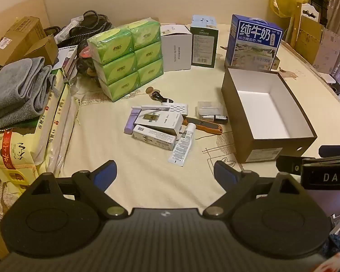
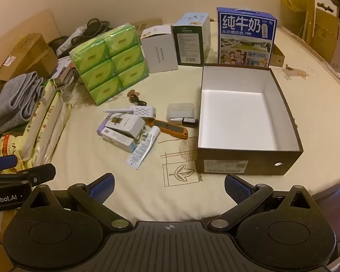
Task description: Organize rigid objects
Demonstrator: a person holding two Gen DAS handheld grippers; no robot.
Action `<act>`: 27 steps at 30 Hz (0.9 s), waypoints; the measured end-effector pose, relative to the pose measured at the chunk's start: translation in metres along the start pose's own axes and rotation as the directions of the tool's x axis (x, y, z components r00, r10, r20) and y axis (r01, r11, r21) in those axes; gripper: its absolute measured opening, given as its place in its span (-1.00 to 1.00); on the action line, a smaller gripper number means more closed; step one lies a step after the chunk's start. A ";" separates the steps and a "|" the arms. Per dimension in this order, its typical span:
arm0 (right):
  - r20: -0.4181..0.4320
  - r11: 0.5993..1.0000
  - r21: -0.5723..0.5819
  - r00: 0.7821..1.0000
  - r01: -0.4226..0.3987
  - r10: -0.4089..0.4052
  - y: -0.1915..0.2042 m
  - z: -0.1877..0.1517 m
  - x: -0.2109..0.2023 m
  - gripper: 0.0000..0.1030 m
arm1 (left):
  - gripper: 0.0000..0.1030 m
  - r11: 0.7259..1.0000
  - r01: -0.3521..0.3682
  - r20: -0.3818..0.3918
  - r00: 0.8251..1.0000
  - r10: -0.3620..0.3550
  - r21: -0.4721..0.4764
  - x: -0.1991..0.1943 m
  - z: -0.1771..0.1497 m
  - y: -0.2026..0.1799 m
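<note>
Leaf sketch [image 2: 181, 173] whole only beyond right tongs [image 2: 169, 184]

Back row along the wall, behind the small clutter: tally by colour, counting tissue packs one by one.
White carton: 1
Dark green carton: 1
Blue milk carton: 1
Green tissue packs: 6 showing on the front of the bundle
Total: 9

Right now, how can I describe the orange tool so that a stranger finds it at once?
Start from the open dark box with the white inside on the cream cover. Just to its left lies a small pile of packets, and the orange tool lies flat at the pile's edge nearest the box, beside a white tube. It alone there is orange, with a dark grey strip.
</note>
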State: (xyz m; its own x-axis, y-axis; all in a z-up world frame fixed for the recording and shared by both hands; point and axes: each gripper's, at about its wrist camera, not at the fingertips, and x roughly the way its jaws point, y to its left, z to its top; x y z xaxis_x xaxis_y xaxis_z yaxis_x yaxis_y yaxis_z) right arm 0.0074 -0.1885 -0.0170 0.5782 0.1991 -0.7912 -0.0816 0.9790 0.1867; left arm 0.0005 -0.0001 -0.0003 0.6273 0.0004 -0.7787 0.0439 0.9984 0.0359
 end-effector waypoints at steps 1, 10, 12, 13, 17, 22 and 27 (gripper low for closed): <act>0.002 1.000 -0.001 1.000 0.001 -0.001 0.000 0.000 0.000 0.96 | 0.76 1.000 0.001 0.000 1.000 -0.001 0.000 0.000 0.000 0.000; -0.002 1.000 0.007 1.000 -0.001 0.001 0.002 0.003 -0.001 0.96 | 0.76 1.000 0.002 0.006 1.000 -0.002 -0.003 0.000 0.000 0.000; 0.002 1.000 0.001 1.000 -0.002 0.002 0.002 0.001 0.000 0.96 | 0.76 1.000 0.002 0.005 1.000 -0.002 -0.001 0.000 0.000 0.000; 0.003 1.000 0.000 1.000 -0.002 0.002 0.001 0.001 0.001 0.96 | 0.76 1.000 0.000 0.005 1.000 0.000 0.000 0.001 0.000 -0.001; 0.003 1.000 0.001 1.000 -0.004 0.004 0.001 0.002 0.001 0.96 | 0.76 1.000 0.001 0.006 1.000 -0.001 -0.003 0.000 0.000 0.000; -0.001 1.000 0.002 1.000 -0.005 0.005 0.006 0.002 -0.001 0.96 | 0.76 1.000 -0.001 0.004 1.000 0.001 -0.001 0.000 0.000 0.000; 0.001 1.000 0.002 1.000 -0.007 0.007 0.003 0.002 0.001 0.96 | 0.76 1.000 -0.002 0.003 1.000 0.002 -0.002 0.000 0.000 0.000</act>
State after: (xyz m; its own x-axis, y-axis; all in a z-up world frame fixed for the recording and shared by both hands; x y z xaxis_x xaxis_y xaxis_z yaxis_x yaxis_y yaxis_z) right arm 0.0094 -0.1858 -0.0165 0.5788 0.2055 -0.7891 -0.0843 0.9776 0.1928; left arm 0.0007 -0.0004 -0.0005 0.6300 0.0024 -0.7766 0.0413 0.9985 0.0366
